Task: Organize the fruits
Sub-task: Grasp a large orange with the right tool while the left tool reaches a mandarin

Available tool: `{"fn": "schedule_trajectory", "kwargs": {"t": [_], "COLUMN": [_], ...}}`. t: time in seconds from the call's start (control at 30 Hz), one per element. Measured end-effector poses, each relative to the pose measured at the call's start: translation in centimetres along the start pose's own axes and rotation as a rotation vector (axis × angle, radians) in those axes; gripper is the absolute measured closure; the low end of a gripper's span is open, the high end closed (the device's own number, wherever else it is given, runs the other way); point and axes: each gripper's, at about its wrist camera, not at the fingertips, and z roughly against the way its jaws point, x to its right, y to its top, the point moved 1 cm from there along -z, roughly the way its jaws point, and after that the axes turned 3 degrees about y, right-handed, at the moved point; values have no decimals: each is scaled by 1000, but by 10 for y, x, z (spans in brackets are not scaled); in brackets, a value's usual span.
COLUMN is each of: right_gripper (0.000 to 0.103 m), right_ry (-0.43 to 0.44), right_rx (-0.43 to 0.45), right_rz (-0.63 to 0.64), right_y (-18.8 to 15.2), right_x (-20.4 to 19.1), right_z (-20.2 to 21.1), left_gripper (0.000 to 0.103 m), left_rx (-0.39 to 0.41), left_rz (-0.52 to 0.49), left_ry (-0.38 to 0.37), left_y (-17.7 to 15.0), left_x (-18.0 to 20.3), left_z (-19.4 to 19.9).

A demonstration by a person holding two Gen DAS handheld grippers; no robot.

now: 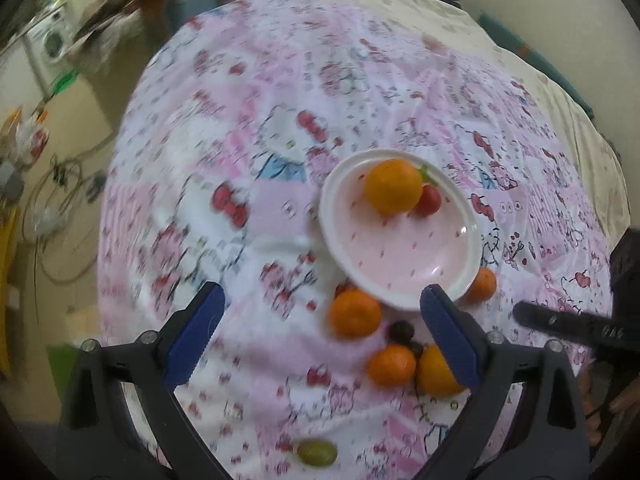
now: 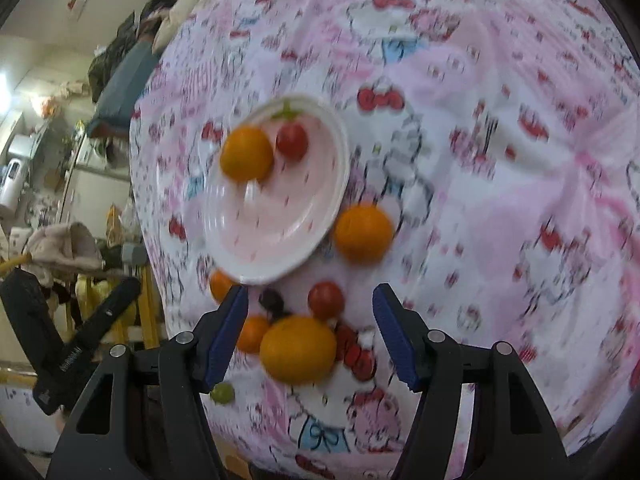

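A white and pink plate [image 1: 400, 256] [image 2: 276, 220] lies on a pink cartoon-print cloth and holds an orange [image 1: 394, 187] [image 2: 247, 153] and a red cherry tomato [image 1: 429, 199] [image 2: 292, 141]. Loose fruit lies on the cloth beside it: several oranges [image 1: 355, 313] [image 2: 298, 349], a dark grape [image 1: 401, 331] [image 2: 271, 300], a green grape [image 1: 317, 453] [image 2: 222, 393] and a red tomato [image 2: 326, 300]. My left gripper [image 1: 322, 332] is open and empty above the loose fruit. My right gripper [image 2: 310, 330] is open and empty, its fingers either side of a large orange.
The cloth [image 1: 240, 160] covers a rounded bed-like surface with a cream blanket [image 1: 440, 12] behind. The floor at left holds cables and a washing machine [image 1: 52, 40]. The other gripper's black body shows at the right edge [image 1: 576, 326] and at the left edge [image 2: 72, 344].
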Motion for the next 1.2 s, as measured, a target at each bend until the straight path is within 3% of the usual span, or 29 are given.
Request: {"fn": "schedule_trajectory", "kwargs": {"t": [0.27, 0.57, 0.63, 0.77, 0.97, 1.2], "right_gripper": [36, 29, 29, 39, 42, 42], "right_ry": [-29, -98, -114, -140, -103, -33], "right_rx": [-123, -157, -153, -150, -147, -23], "right_rz": [42, 129, 137, 181, 174, 117], "right_y": [-33, -43, -43, -45, -43, -30], "right_x": [-12, -24, -25, -29, -26, -16], "right_z": [-39, -71, -74, -76, -67, -25], "left_gripper": [6, 6, 6, 6, 6, 8], "left_rx": [-84, -67, -79, -90, -85, -174], "left_rz": [123, 149, 154, 132, 98, 66], "left_ry": [-18, 25, 10, -25, -34, -75], "left_y": [-41, -35, -35, -35, -34, -46], "left_x": [-21, -23, -23, -13, -3, 12], "left_z": [-5, -13, -16, -19, -19, -39]}}
